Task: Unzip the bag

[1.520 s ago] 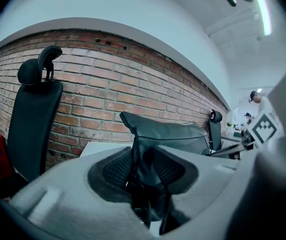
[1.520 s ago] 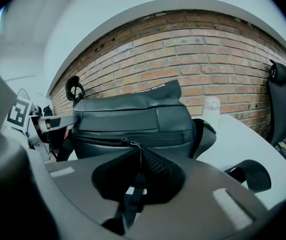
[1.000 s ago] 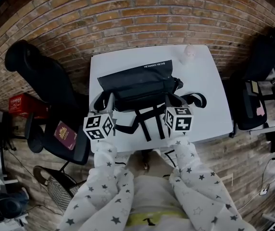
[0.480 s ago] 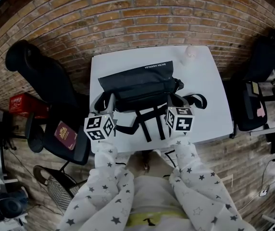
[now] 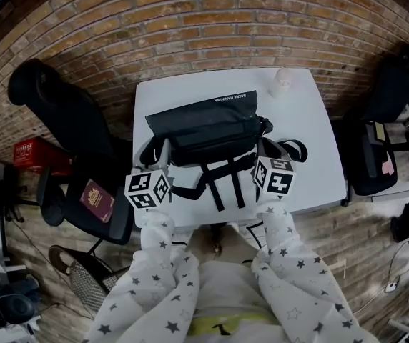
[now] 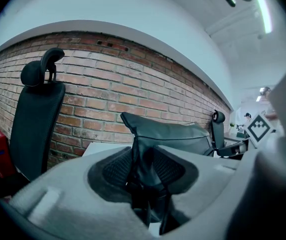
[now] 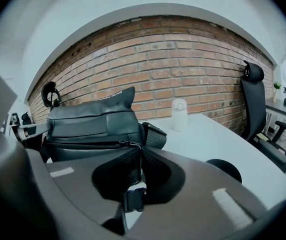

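A black bag (image 5: 208,127) lies on the white table (image 5: 312,127), its straps (image 5: 222,181) trailing toward me. My left gripper (image 5: 156,151) is at the bag's left end; in the left gripper view its jaws (image 6: 145,156) pinch a fold of the black bag fabric (image 6: 173,134). My right gripper (image 5: 265,148) is at the bag's right front corner. In the right gripper view its jaws (image 7: 139,151) are closed at the end of the zipper line, on the zipper pull (image 7: 127,143) of the bag (image 7: 93,124). A strap buckle (image 7: 133,199) hangs below the jaws.
A small white bottle (image 5: 282,82) stands at the table's back right, also in the right gripper view (image 7: 178,114). Black office chairs flank the table, one at the left (image 5: 54,113) and one at the right (image 5: 397,84). A red booklet (image 5: 96,200) lies on a seat. Behind is a brick wall.
My right gripper has slid to the right along the bag's front, toward its right end. The left gripper and the bag's left end have stayed put.
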A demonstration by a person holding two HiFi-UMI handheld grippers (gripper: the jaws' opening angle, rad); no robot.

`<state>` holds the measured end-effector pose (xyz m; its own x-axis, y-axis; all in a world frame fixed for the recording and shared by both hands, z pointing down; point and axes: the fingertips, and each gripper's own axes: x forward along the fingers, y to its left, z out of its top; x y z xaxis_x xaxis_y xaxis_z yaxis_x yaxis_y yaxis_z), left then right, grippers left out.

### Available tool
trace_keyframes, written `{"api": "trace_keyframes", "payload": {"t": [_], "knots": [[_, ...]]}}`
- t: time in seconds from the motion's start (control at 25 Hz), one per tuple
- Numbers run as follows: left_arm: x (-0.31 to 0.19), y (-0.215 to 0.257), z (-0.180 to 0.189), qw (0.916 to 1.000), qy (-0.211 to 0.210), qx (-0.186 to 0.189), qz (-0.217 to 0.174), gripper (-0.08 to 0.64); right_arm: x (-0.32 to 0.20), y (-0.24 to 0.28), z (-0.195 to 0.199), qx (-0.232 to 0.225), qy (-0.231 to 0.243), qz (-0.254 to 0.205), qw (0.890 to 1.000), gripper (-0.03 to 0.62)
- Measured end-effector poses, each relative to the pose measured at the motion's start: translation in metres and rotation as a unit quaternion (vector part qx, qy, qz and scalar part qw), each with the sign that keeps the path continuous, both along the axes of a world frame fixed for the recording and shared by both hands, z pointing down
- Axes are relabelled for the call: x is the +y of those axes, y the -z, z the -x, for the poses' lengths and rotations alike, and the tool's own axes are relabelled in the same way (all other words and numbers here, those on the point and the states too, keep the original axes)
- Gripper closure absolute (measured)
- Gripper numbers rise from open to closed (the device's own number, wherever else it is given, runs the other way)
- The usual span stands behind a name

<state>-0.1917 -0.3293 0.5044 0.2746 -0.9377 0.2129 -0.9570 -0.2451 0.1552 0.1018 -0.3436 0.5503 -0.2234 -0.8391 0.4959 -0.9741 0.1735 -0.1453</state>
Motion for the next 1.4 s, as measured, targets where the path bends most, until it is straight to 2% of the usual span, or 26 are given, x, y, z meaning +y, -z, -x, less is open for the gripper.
{"api": "trace_keyframes", "payload": {"t": [0.36,0.6,0.68,0.76,0.84,0.96,1.16,1.24,1.4], "knots": [[-0.001,0.0,-0.008,1.0,0.003,-0.003,0.001,0.426,-0.003,-0.002,-0.012,0.0,-0.003,0.0,1.0,0.572],[-0.002,0.001,-0.008,0.9995,-0.016,0.017,0.02,0.416,0.0,-0.009,-0.007,-0.024,0.04,-0.006,0.999,0.562],[0.001,0.002,-0.007,0.9993,-0.021,0.01,0.028,0.38,0.002,-0.005,-0.008,-0.035,0.053,-0.02,0.998,0.511],[0.006,0.002,-0.006,0.9992,-0.024,0.002,0.032,0.377,0.004,0.002,-0.004,-0.047,0.074,-0.035,0.995,0.452],[0.012,0.004,-0.005,0.9992,-0.025,0.002,0.033,0.377,0.005,0.011,-0.001,-0.054,0.094,-0.054,0.993,0.446],[0.021,0.007,-0.003,0.9992,-0.023,-0.008,0.033,0.403,0.005,0.023,0.0,-0.048,0.105,-0.075,0.991,0.49],[0.036,0.018,-0.007,0.999,-0.027,-0.024,0.024,0.513,0.008,0.041,0.007,-0.044,0.127,-0.098,0.986,0.582],[0.042,0.021,-0.008,0.999,-0.029,-0.026,0.022,0.555,0.011,0.05,0.013,-0.057,0.143,-0.108,0.982,0.586],[0.049,0.026,-0.011,0.999,-0.031,-0.027,0.018,0.56,0.017,0.07,0.023,-0.074,0.169,-0.128,0.974,0.586]]}}
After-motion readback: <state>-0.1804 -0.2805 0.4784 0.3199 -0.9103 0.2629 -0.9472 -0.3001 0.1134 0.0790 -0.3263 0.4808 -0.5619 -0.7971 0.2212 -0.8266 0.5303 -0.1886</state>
